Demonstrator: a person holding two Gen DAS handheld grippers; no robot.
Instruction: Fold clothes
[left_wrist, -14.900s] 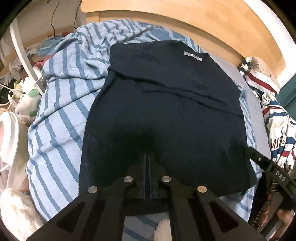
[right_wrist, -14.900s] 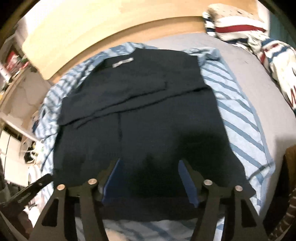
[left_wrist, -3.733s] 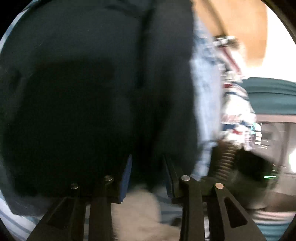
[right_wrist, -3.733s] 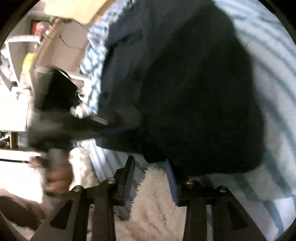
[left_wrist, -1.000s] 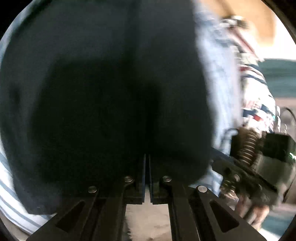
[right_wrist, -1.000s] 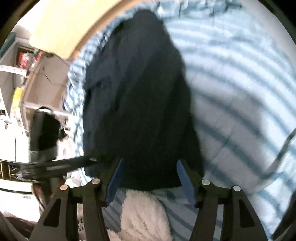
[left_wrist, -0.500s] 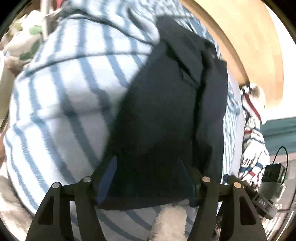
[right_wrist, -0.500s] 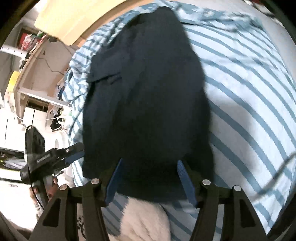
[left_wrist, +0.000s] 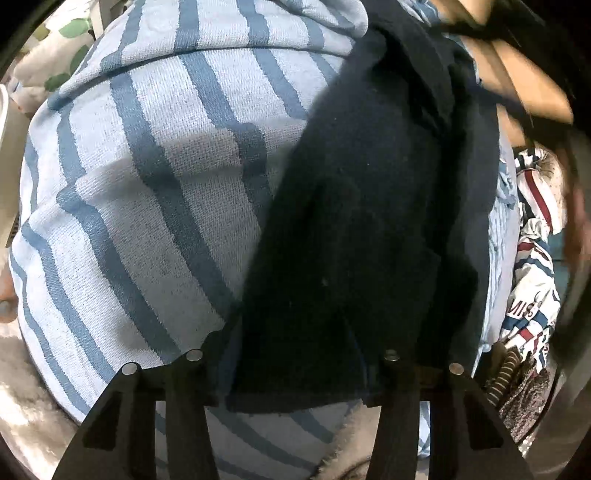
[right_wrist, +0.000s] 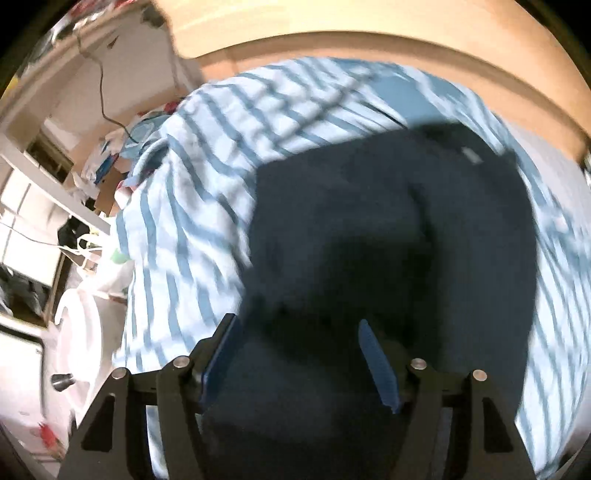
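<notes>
Jaws of both grippers parted and empty over dark garment (right_wrist: 388, 229), its grey label (right_wrist: 472, 155) unreadable, "MIS" on striped fabric (left_wrist: 532, 295)

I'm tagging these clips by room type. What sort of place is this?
Most likely a bedroom: a dark navy garment lies on a bed's blue-striped blanket against a wooden headboard, with cluttered white shelving alongside.

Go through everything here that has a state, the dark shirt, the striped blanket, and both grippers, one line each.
Dark shirt: folded into a long narrow strip, lying flat on the blanket.
Striped blanket: spread under the shirt, rumpled at the far end.
Left gripper: open, jaws just closing, straddling the shirt's near edge.
Right gripper: open, jaws just opening, above the shirt.
</notes>
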